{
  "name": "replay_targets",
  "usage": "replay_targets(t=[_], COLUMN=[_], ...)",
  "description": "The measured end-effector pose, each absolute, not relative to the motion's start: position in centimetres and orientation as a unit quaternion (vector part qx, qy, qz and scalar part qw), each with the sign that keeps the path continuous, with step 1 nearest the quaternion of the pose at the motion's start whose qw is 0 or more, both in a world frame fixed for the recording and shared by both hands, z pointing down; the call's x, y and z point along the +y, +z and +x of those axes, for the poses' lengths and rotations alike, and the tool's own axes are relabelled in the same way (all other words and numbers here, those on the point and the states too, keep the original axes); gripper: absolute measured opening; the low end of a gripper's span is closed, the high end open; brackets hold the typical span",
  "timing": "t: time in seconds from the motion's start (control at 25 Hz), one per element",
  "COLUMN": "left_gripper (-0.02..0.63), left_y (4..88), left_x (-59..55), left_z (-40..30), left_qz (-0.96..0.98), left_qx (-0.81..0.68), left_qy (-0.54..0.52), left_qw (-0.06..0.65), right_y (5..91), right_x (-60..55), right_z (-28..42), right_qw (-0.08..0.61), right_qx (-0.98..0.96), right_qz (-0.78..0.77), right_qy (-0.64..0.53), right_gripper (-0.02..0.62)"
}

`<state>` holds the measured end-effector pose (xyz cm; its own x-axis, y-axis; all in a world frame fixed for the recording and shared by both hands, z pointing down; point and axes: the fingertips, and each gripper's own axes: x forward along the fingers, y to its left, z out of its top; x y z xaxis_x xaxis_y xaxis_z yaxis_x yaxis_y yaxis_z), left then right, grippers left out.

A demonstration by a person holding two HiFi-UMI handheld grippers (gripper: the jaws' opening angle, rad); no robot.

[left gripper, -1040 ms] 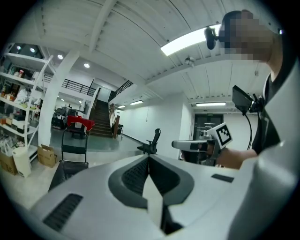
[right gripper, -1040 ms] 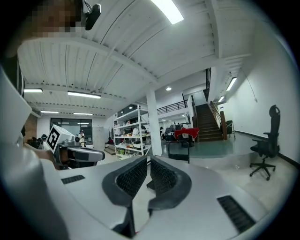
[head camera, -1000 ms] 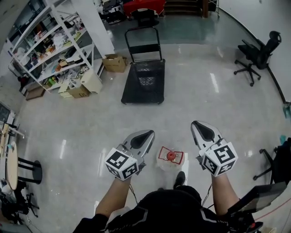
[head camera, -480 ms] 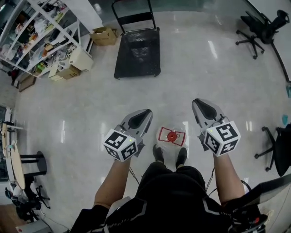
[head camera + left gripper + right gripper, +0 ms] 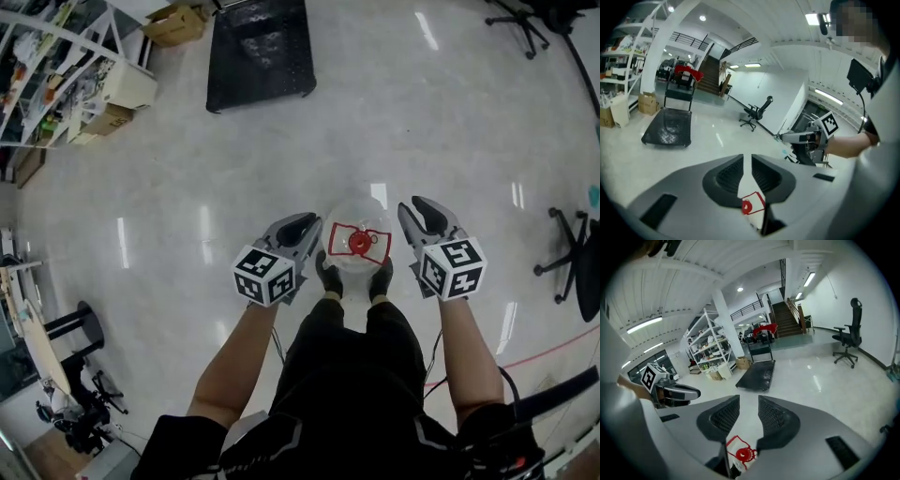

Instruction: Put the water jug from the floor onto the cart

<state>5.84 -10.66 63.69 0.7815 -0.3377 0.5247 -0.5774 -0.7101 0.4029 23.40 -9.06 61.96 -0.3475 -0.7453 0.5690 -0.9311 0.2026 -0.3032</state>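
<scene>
shelf rack (image 5: 56, 56) beside cardboard boxes (image 5: 173, 25); office chair (image 5: 757, 111) far off.

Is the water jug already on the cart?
No, the water jug stands on the floor, well apart from the cart at the top of the head view.

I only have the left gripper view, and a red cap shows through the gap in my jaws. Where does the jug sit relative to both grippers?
Observer: In the head view the water jug stands on the floor between the left gripper and the right gripper, just ahead of the person's shoes.
Operator: Is the right one ready to grip?
Observer: Both pairs of jaws have just been opening. The right gripper view shows its pair wider apart than yours, and nothing is between either pair.
</scene>
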Motion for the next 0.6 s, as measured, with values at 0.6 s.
replay_targets(t=[0.6], left_gripper=[0.147], left_y=[89.8], left_x=[-5.1], left_z=[4.3], left_qz=[0.8], left_qx=[-0.211], left_qy=[0.378], left_qw=[0.416], right_y=[88.8], right_x=[0.2], right_z=[22.0], right_qw=[0.205], right_qx=[-0.649], right_qz=[0.528], right_qy=[0.508], right_gripper=[0.173])
